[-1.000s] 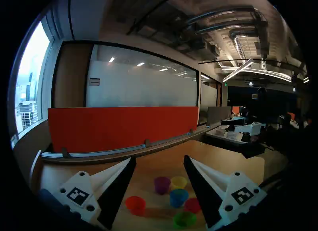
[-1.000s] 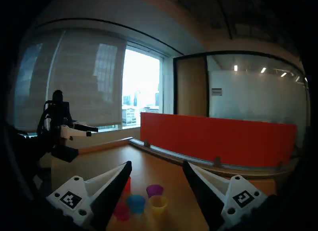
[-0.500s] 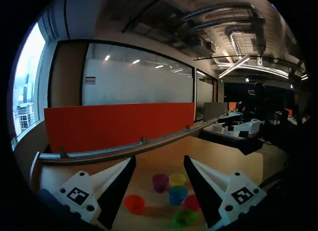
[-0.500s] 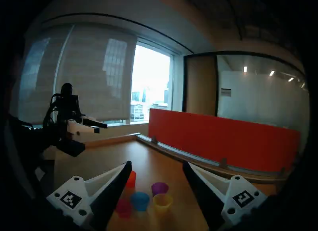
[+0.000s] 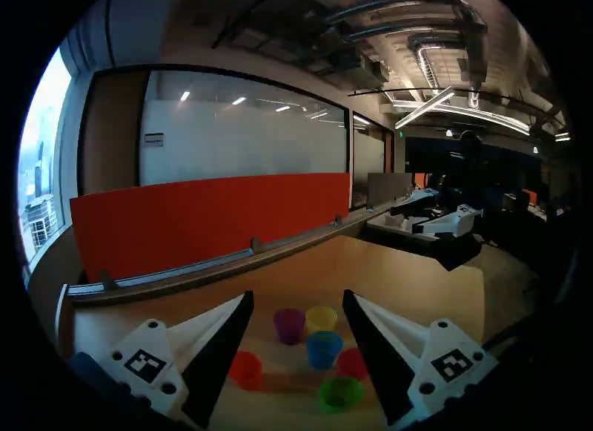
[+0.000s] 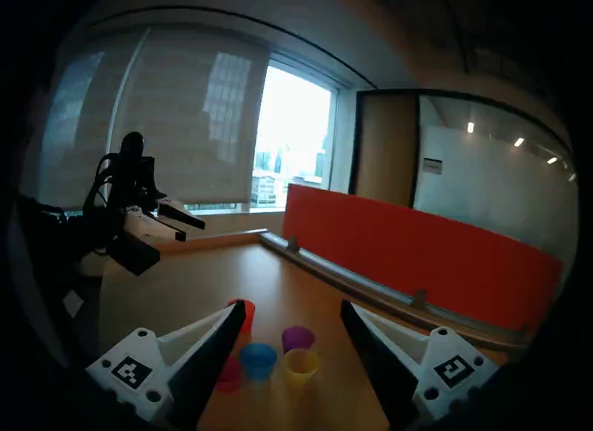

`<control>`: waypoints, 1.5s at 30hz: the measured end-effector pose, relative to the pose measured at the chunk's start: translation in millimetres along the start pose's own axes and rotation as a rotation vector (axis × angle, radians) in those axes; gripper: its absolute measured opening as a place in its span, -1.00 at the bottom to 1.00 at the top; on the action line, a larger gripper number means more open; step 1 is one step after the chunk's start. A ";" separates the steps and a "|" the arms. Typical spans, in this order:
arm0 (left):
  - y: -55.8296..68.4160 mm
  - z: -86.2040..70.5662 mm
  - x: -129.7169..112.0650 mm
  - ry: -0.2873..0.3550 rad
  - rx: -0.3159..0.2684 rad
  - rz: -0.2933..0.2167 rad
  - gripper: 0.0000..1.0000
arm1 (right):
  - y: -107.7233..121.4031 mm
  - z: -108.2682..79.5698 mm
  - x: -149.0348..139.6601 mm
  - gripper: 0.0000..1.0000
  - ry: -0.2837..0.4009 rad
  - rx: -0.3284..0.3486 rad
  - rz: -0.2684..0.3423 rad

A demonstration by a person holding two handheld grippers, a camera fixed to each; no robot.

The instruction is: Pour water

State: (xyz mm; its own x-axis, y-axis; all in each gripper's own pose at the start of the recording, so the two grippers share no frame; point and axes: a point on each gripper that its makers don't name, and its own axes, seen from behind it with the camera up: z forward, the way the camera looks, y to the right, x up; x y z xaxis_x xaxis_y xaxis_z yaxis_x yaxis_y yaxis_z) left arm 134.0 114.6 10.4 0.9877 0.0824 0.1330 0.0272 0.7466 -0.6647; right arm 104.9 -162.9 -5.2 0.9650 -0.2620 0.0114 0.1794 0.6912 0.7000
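Several small coloured cups stand clustered on the wooden table (image 5: 415, 279). In the left gripper view they are purple (image 5: 289, 325), yellow (image 5: 321, 318), blue (image 5: 323, 349), pink (image 5: 350, 362), green (image 5: 340, 393) and orange-red (image 5: 245, 369). My left gripper (image 5: 296, 296) hovers open just before and above them, holding nothing. In the right gripper view my right gripper (image 6: 293, 305) is open too, with the orange-red (image 6: 243, 312), purple (image 6: 298, 338), blue (image 6: 258, 359), yellow (image 6: 301, 365) and pink (image 6: 228, 373) cups between and below its fingers. Each gripper sees the other farther off: right (image 5: 445, 227), left (image 6: 159, 216).
A red divider panel (image 5: 207, 216) on a rail bounds the table's far side. Behind it are a frosted glass wall (image 5: 244, 142) and a bright window with blinds (image 6: 293, 145). Bare tabletop (image 6: 193, 283) lies between the cups and the far gripper.
Both grippers stay open. The left view has swung right and the right view left. The cups sit slightly higher in both views.
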 end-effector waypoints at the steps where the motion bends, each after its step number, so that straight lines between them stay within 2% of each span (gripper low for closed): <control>1: 0.7 0.2 -1.8 -0.006 -0.003 0.004 0.77 | -1.0 0.3 -1.0 0.99 -0.005 0.005 -0.002; 7: 5.2 1.0 -12.8 -0.043 -0.016 0.040 0.77 | -7.6 2.1 -5.1 0.99 -0.026 0.043 -0.009; 23: 29.2 4.6 -26.5 -0.100 -0.090 0.129 0.77 | -10.0 6.1 -8.4 0.99 -0.080 0.092 -0.058; 35: 31.7 6.7 -33.3 -0.125 -0.109 0.141 0.78 | -9.2 6.4 -19.8 0.99 -0.134 0.108 -0.083; 45: 41.0 8.3 -43.4 -0.152 -0.141 0.167 0.77 | -10.2 10.5 -30.4 1.00 -0.173 0.117 -0.101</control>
State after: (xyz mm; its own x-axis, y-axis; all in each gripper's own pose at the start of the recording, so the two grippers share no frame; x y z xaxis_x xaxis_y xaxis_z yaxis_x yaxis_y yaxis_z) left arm 91.0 147.1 -16.6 0.9461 0.3029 0.1148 -0.1023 0.6158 -0.7813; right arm 71.7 -169.1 -5.2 0.8942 -0.4447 0.0522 0.2405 0.5752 0.7819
